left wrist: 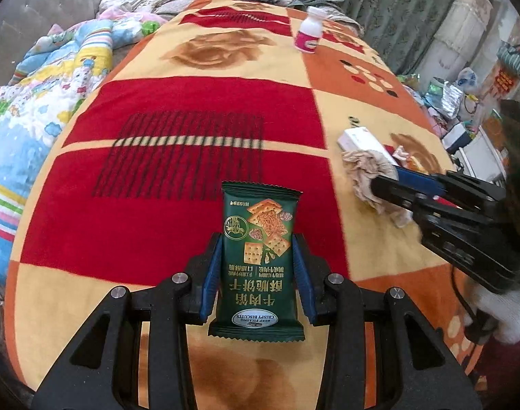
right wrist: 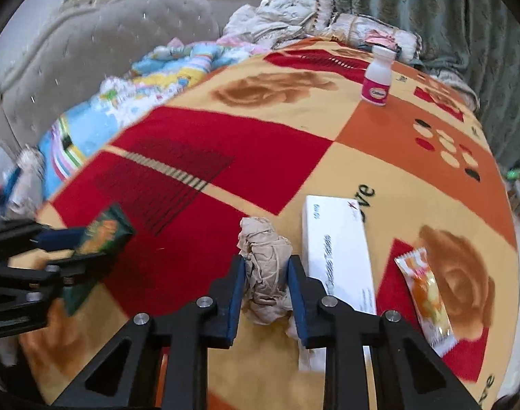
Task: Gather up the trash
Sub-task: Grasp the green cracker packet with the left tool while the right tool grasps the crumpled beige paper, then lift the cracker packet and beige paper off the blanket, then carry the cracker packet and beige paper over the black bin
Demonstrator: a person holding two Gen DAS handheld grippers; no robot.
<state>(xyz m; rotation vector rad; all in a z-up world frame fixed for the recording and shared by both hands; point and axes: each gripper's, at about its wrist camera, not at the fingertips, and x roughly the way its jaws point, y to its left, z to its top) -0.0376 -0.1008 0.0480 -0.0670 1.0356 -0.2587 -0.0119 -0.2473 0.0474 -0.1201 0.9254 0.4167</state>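
Note:
My left gripper [left wrist: 258,259] is shut on a green biscuit wrapper [left wrist: 260,256], held between its blue pads over the red and yellow blanket [left wrist: 191,109]. My right gripper [right wrist: 265,273] is shut on a crumpled beige tissue [right wrist: 265,266]. In the left wrist view the right gripper [left wrist: 384,186] comes in from the right with the tissue [left wrist: 369,171]. In the right wrist view the left gripper [right wrist: 60,246] shows at the left edge with the wrapper [right wrist: 99,235].
A white tablet box [right wrist: 338,249] and an orange snack wrapper [right wrist: 425,290] lie to the right of the tissue. A white and pink bottle [right wrist: 378,75] stands at the far end. A colourful quilt [left wrist: 38,102] lies on the left; clutter [left wrist: 465,112] beyond the right edge.

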